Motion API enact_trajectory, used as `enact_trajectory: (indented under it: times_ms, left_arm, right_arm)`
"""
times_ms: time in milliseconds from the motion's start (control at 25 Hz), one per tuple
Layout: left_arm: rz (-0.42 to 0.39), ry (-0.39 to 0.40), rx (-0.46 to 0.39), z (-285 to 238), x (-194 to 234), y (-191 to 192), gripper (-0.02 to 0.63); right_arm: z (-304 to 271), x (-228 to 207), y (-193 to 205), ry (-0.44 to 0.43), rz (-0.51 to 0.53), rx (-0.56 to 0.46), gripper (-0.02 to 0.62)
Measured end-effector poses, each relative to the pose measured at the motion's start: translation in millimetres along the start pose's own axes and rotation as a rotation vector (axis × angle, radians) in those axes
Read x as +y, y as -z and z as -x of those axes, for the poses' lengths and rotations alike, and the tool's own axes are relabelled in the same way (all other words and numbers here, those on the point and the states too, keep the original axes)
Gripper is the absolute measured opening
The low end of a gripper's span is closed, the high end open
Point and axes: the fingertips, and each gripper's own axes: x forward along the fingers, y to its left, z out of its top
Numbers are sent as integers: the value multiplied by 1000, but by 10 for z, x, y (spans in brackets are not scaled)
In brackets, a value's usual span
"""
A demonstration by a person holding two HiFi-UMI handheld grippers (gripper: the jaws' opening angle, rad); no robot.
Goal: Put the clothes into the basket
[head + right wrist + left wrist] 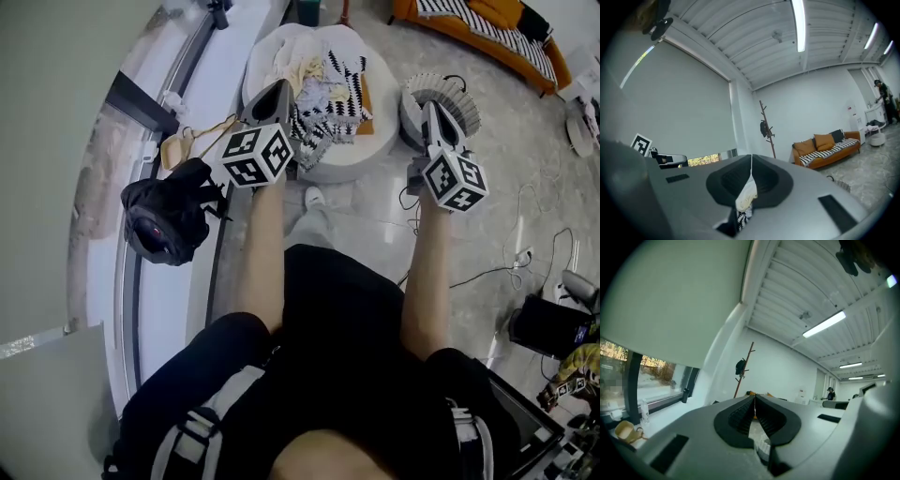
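A pile of clothes (323,89), cream, pale and black-and-white patterned, lies on a round white ottoman (361,155) straight ahead. The ribbed pale basket (450,94) stands on the floor to its right. My left gripper (278,86) is held level at the pile's left edge, jaws shut with nothing between them (754,398). My right gripper (433,108) is over the basket's near side, also shut and holding nothing (751,157). Below its closed tips, cream and patterned cloth (746,199) of the pile shows beyond.
A black bag (164,220) and a tan item (176,148) lie on the window ledge at left. An orange sofa (487,33) stands at the far right. Cables (506,267) run over the floor at right. A coat rack (765,129) stands by the far wall.
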Motion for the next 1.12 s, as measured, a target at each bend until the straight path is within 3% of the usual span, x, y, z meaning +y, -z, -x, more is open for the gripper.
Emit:
enact_trajectory:
  times_ms: [240,520,920,1120]
  left_arm:
    - [-24,-96,86,-786,660,103,9]
    - [11,-169,202,-1573,1291,483,9]
    - [87,-202,328,-2309,1446,1117,9]
    - [120,-272,321,-2553,1619,1641,9]
  right_arm:
    - [-1132,8,110,-56,10,30,12]
    - [-2222,130,729,-139,6,193,12]
    - [-2766,-446,1382,-115,-50,372,12]
    - [-2937,-466,1995,-215,-45,489,12]
